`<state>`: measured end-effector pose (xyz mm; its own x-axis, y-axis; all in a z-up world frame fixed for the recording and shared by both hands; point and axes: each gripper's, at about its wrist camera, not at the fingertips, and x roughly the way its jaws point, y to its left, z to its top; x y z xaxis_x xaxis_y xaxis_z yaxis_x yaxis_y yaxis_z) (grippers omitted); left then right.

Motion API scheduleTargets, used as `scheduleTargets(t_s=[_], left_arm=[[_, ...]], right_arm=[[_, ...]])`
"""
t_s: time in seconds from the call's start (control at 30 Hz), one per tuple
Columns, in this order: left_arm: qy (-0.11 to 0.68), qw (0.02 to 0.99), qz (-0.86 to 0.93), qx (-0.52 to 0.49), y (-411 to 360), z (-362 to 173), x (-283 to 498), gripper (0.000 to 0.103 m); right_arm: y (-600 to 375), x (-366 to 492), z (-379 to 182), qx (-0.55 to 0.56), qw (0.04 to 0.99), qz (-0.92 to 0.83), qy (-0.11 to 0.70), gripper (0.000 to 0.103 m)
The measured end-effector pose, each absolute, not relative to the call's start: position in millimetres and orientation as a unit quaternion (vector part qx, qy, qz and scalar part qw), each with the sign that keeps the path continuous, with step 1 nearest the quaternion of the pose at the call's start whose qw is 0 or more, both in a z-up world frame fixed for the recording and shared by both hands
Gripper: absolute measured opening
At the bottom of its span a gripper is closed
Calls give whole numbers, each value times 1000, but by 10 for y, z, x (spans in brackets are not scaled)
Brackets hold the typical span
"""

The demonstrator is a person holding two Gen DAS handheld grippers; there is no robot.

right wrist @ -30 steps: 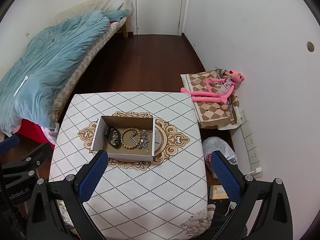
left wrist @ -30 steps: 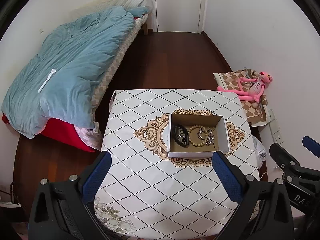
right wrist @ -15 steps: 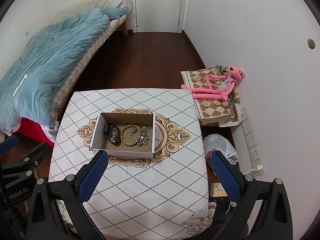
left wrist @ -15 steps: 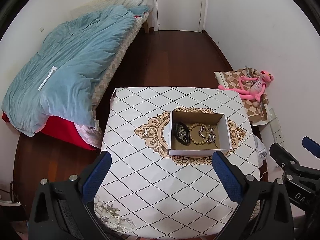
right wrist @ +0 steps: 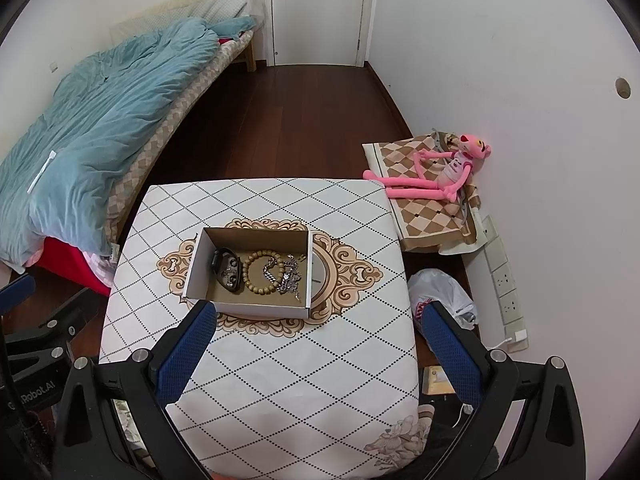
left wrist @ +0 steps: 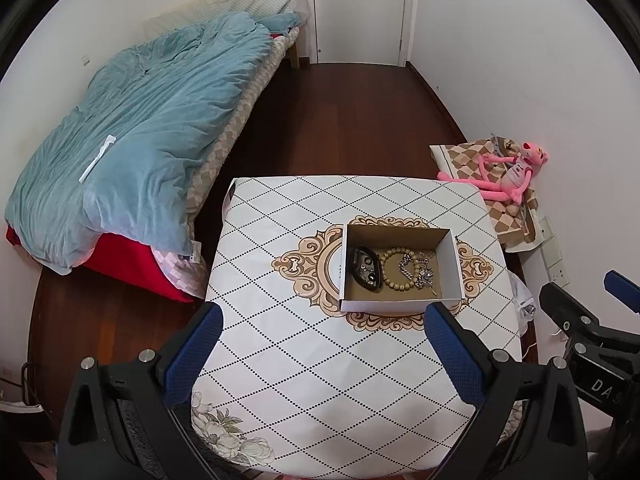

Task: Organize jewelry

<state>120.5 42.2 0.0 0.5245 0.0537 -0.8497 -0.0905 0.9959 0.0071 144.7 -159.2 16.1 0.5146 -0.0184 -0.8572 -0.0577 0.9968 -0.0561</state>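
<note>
Left wrist view: bed [left wrist: 132, 140] along the left wall, covered by a rumpled blue duvet [left wrist: 152, 120], red cloth showing under its near end. Dark wood floor [left wrist: 340, 120] runs to a white door [left wrist: 356, 8]. Tabletop [left wrist: 304, 360] in the foreground, white cloth with a black diamond lattice and a tan ornamental medallion at its middle.

Pink plush toy [right wrist: 436, 176] sits on a brown checkered cushion [right wrist: 424, 208] against the right wall; white plastic bag [right wrist: 440, 292] on the floor just beside the tabletop's right edge.

Open cardboard box [left wrist: 400, 304] rests on the medallion, white outside, brown inside. Left gripper [left wrist: 320, 344] hovers above the near tabletop, blue fingers [left wrist: 192, 356] spread wide, nothing between them. Right gripper [right wrist: 316, 344] likewise, fingers [right wrist: 452, 352] spread wide and empty; the box lies just beyond its left fingertip.

Jewelry all inside the box, lying on its floor: black bracelet [right wrist: 228, 268] at the left end, wooden bead bracelet [right wrist: 262, 272] beside it, silver chain [right wrist: 286, 274] tangled over the beads' right side and spilling toward the right wall of the box.
</note>
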Motion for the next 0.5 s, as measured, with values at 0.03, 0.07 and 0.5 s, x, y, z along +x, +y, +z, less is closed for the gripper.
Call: scheduleTargets(t_s=[0.03,0.07,0.5], left_arm=[[486,873,41,-20,419,-1,1205,102],[486,873,41,-20,421,-2,1199,102],[486,873,41,-20,437,1,1181,102]], right_arm=[[-1588,1449,163,-39,869,12,493,103],[-1582,1447,164,-39,869,12,493,103],[-1568,1446,156,-40,869,10,493,103]])
